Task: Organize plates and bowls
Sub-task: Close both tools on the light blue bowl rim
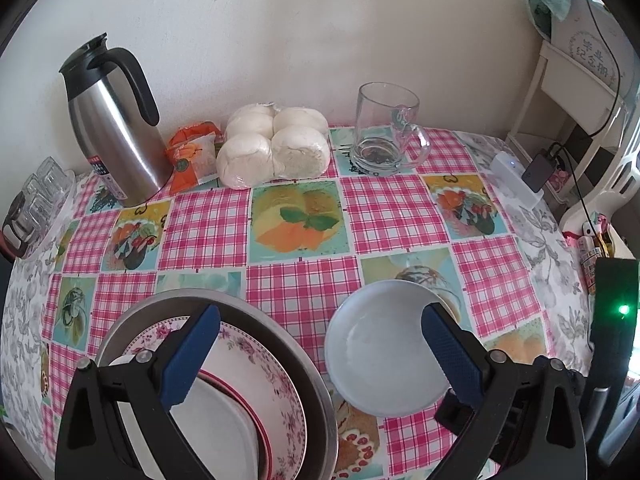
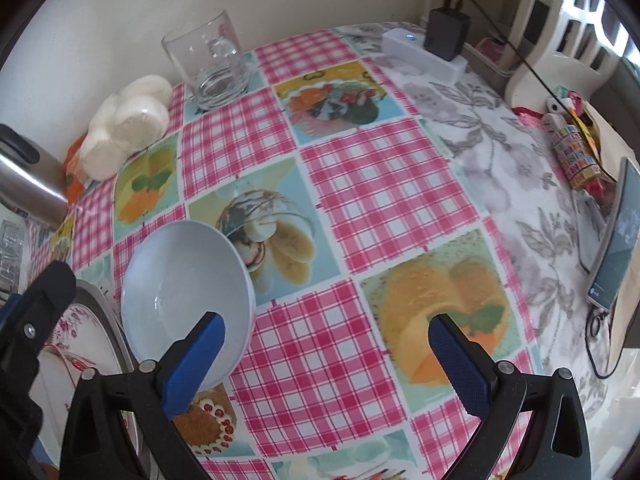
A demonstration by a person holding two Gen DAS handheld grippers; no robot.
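Nearest, both grippers empty and spread wide — the left gripper hangs over the near edge of the table, its left finger above the metal basin and its right finger over the rim of the pale blue dish; nothing sits between the pads. The right gripper hovers above bare checked cloth, jaws equally wide, left finger overlapping the pale blue dish in view, though contact cannot be told.

In the basin, by the near-left corner, lies a floral plate with a red-rimmed white plate stacked on it. The blue dish sits just right of the basin, apart from it, upright on the cloth.

Handling, judged: the dish looks like glazed ceramic or melamine — stiff, smooth, likely slippery, light enough for one gripper, chippable if ceramic. Best hold is probably across the rim, one pad inside, one outside, on the near or right side where the wall slopes up. The stacked plates would be heavier and awkward; rims are crowded by the basin wall.

Farther back, along the far edge by the wall: steel thermos jug at left, orange snack packet, bagged white buns, glass mug. None of these needs moving.
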